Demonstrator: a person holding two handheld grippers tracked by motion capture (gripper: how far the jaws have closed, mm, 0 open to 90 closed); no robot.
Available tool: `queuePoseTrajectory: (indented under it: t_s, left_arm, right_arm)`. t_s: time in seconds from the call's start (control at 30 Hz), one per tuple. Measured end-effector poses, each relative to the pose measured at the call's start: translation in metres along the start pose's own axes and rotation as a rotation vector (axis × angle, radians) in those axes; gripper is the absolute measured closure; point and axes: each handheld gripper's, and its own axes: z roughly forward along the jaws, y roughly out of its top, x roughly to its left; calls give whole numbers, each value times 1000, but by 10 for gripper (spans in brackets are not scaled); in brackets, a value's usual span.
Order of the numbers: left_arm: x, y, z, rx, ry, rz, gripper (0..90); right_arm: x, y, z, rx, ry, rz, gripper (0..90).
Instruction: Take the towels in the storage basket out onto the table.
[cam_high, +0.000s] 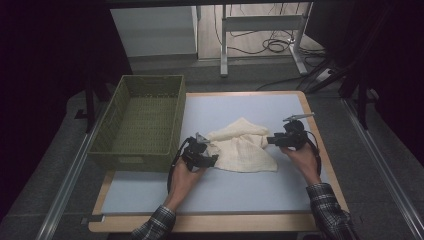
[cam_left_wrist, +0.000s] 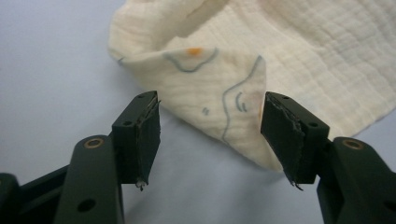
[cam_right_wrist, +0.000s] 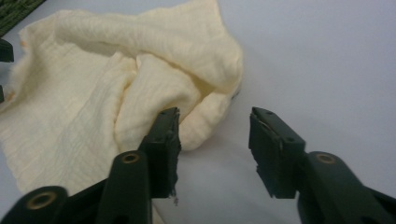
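A cream muslin cloth (cam_high: 242, 147) lies crumpled on the pale blue table top (cam_high: 225, 192). My left gripper (cam_high: 214, 159) is at the cloth's left edge and my right gripper (cam_high: 270, 141) at its right edge. In the left gripper view a corner of the cloth (cam_left_wrist: 219, 102), printed with blue lines and an orange spot, lies between the open jaws of the left gripper (cam_left_wrist: 210, 135) without the pads pressing on it. In the right gripper view a bunched fold of the cloth (cam_right_wrist: 154, 88) rests against one jaw of the open right gripper (cam_right_wrist: 215, 149), whose gap is over bare table.
A green woven basket (cam_high: 145, 82) stands at the table's left side, close to the left gripper; its corner (cam_right_wrist: 14, 9) appears in the right gripper view. The table's wooden rim (cam_high: 320, 145) runs just right of the right hand. Desk legs and cables lie beyond the far edge.
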Motion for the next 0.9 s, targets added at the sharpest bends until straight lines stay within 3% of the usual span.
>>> queuePoseTrajectory:
  t_s: [0.1, 0.17, 0.2, 0.23, 0.27, 0.33, 0.43, 0.53, 0.57, 0.6, 0.63, 0.67, 0.7, 0.77, 0.9]
  left_arm:
    - [0, -1, 4, 7, 3, 0, 385]
    - [0, -1, 9, 23, 4, 9, 432]
    - [1, -2, 12, 18, -15, 10, 466]
    - [3, -2, 12, 7, -30, 1, 537]
    - [3, -2, 12, 7, -42, -1, 610]
    - [2, -1, 10, 12, -46, 13, 742]
    - [0, -1, 6, 7, -48, 18, 807]
    - [-1, 0, 5, 7, -48, 17, 766]
    - [-1, 0, 6, 17, -42, 16, 734]
    - [0, 1, 8, 20, -24, 14, 691]
    - [2, 1, 9, 16, -17, 4, 649]
    - [3, 1, 10, 13, -17, -8, 599]
    - [4, 1, 9, 8, -16, -16, 558]
    - [3, 0, 6, -2, -4, -3, 505]
    - [2, 0, -2, -24, 2, 3, 475]
  right_arm:
    - [-2, -5, 14, -8, 52, 36, 530]
    - [-2, -5, 23, 11, 21, 27, 674]
    - [-1, -5, 26, 9, 15, 22, 758]
    - [0, -4, 27, -1, 50, 19, 861]
    - [1, -3, 26, 1, 56, 8, 876]
    - [6, 4, 17, 2, 23, -34, 883]
    - [10, 21, -11, -23, -39, -79, 885]
    - [4, 51, -46, -53, -125, -104, 880]
    - [2, 58, -49, -52, -142, -102, 874]
    - [-2, 64, -50, -46, -161, -99, 835]
    - [-8, 72, -49, -39, -210, -99, 716]
    - [-12, 75, -47, -36, -249, -100, 676]
    - [-15, 77, -46, -29, -260, -95, 660]
    - [-17, 73, -45, -37, -232, -77, 633]
    - [-6, 48, -49, -18, -198, -116, 624]
